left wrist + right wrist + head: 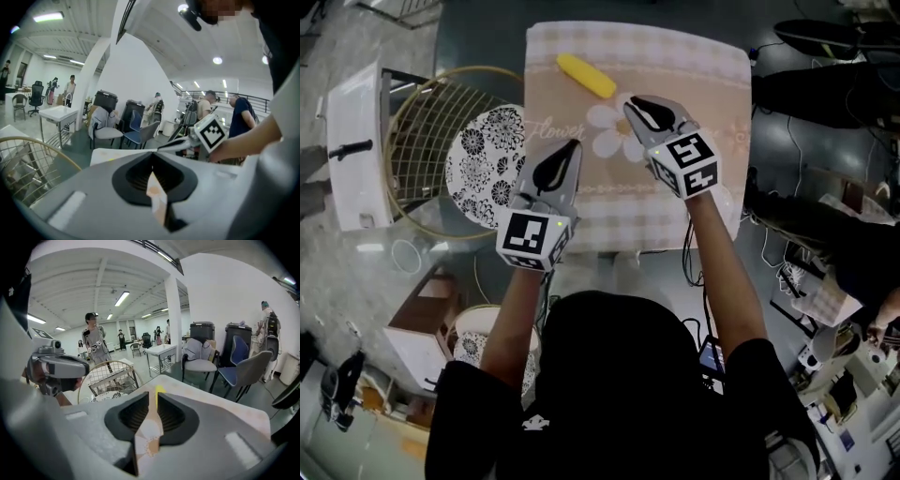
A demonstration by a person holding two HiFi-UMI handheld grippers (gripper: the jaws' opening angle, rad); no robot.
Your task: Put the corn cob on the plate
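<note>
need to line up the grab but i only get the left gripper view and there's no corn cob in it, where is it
Observer: The corn cob lies on the checked cloth at the table's far side, just beyond the right gripper.
Operator: is the right one holding anything
Observer: No. Its jaws stand slightly apart with nothing between them. In the right gripper view the cob shows through the gap, further ahead.
Operator: and the plate
Observer: The patterned plate sits left of the cloth, close to the left gripper and by the wire basket.
</note>
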